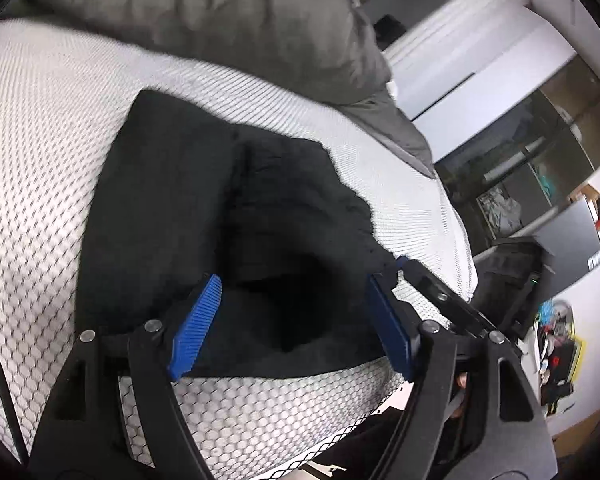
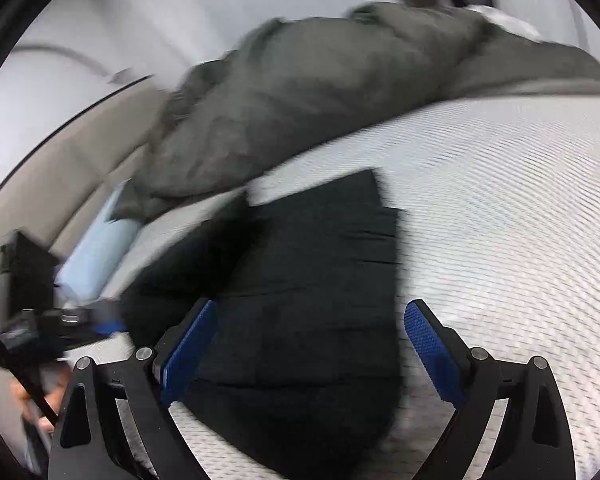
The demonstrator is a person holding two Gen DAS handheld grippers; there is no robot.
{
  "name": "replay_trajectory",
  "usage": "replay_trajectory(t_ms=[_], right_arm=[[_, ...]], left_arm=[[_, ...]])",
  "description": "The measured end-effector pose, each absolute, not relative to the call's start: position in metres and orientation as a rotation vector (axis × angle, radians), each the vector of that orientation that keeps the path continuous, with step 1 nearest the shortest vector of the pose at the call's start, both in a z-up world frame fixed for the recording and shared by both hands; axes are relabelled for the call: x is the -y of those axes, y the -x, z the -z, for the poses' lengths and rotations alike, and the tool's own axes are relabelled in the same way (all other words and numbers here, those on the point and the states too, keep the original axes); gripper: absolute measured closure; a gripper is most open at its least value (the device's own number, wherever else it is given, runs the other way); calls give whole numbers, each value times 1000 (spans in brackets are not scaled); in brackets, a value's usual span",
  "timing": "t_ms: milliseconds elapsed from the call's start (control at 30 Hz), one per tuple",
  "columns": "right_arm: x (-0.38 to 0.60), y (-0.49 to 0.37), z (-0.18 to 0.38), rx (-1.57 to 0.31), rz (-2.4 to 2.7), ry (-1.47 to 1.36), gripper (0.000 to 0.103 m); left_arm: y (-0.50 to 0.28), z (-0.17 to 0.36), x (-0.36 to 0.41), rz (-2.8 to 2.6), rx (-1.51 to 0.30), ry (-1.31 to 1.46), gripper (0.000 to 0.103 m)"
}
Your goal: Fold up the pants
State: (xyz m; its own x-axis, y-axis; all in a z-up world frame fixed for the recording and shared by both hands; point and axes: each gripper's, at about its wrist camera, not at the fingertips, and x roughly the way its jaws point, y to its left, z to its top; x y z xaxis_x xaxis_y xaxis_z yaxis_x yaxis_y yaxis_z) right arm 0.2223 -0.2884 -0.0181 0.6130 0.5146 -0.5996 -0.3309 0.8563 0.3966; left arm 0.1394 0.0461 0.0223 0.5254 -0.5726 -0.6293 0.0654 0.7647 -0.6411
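Black pants (image 1: 204, 208) lie folded in layers on a white mesh-textured mattress (image 1: 32, 152). In the left wrist view my left gripper (image 1: 296, 284) is open just above the near edge of the pants, with nothing between its blue pads. The other gripper (image 1: 432, 284) shows at its right. In the right wrist view the pants (image 2: 312, 280) show as a stacked dark bundle. My right gripper (image 2: 312, 312) is open over its near end and holds nothing. The left gripper (image 2: 100, 320) shows blurred at the left edge of the pants.
A grey duvet (image 1: 228, 20) is heaped at the far side of the mattress; it also shows in the right wrist view (image 2: 320, 88). A light blue pillow (image 2: 100, 248) lies at the left. Beyond the bed's right edge stand a black monitor (image 1: 568, 240) and a cluttered desk.
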Motion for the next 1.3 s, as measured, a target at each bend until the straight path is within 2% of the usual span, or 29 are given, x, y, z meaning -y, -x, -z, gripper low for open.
replay_trajectory(t_ms=[233,433,533,633,667,700,733,767,833,1000,1033,1067,1133,1233,1300], right_arm=[[231,-215,14,-728,-604,-83,7],[187,-221,47,-837,-629,91,8],[172,-220,54,-815,-559,189,20],[169,-217,54,-770,-497,259,23],[170,-215,53,-755,-495,274,27],[174,-215,52,-756,-501,269,45],[180,-216,50,-771,-506,249,53],[192,-218,49,-781,-505,200,58],[216,-224,45,-787,-507,96,62],[277,-219,38,-786,-548,-160,61],[284,-217,39,-786,-568,-192,58],[290,-216,40,-794,-564,-211,50],[302,-211,38,-784,-548,-249,48],[315,-210,33,-776,-562,-330,36],[312,-210,32,-778,-559,-307,36]], left_arm=[[-120,-7,-99,312,-927,677,32],[-124,34,-132,192,-1008,723,32],[-132,52,-132,172,-1050,728,32],[-136,50,-129,172,-1048,694,32],[-140,51,-127,171,-1048,689,32],[-143,51,-122,169,-1049,688,32],[-145,53,-122,163,-1050,693,32],[-150,54,-119,158,-1049,697,32],[-158,56,-114,136,-1046,700,32],[-177,48,-101,97,-1015,655,32],[-180,47,-98,94,-1014,648,32],[-182,46,-94,92,-1011,642,32],[-188,46,-86,88,-1010,625,32],[-198,49,-71,94,-1023,592,32],[-201,50,-65,93,-1032,576,32]])
